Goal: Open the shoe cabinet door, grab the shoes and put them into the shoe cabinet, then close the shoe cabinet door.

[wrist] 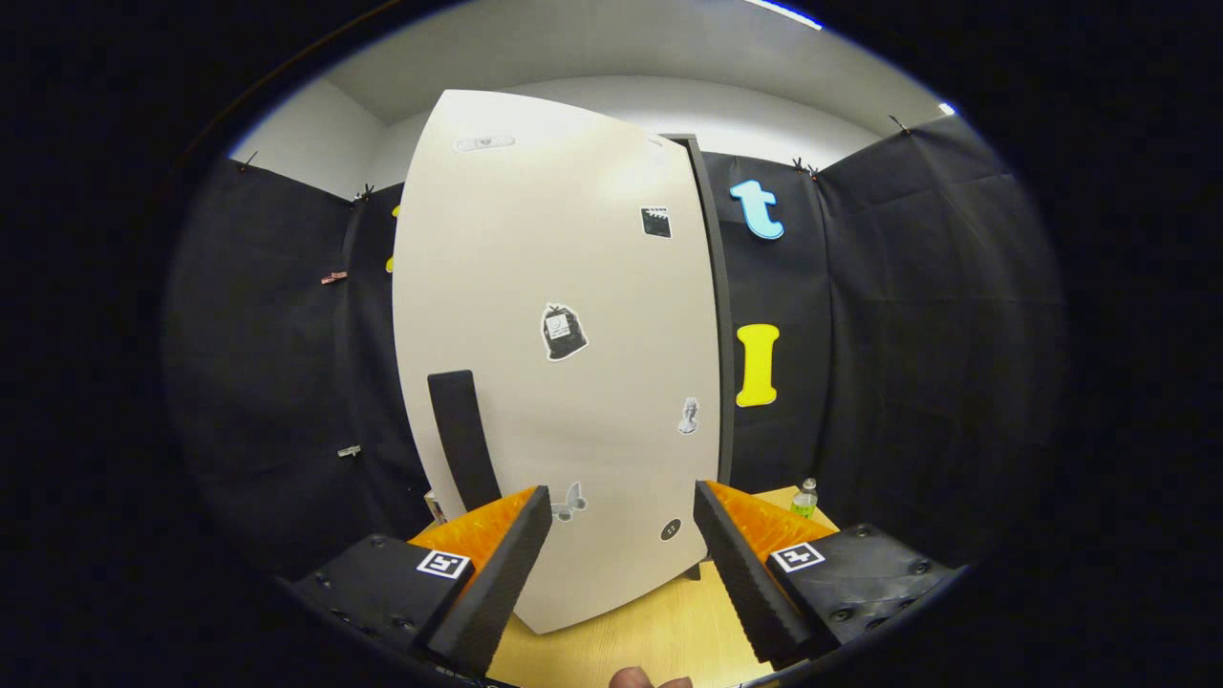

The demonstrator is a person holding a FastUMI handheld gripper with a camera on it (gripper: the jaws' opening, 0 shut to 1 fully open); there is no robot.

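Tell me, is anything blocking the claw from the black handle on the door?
Nothing visible does. The claw is open, and the handle sits just ahead of its fingers, toward the left one, on the white door. A few stickers lie flat on the door. A small bottle stands off to the right.

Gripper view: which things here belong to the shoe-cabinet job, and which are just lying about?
Job: cabinet door with black handle, shut; open gripper just before it, touching nothing.

Lying about: bottle beyond the right finger, on the wooden floor.
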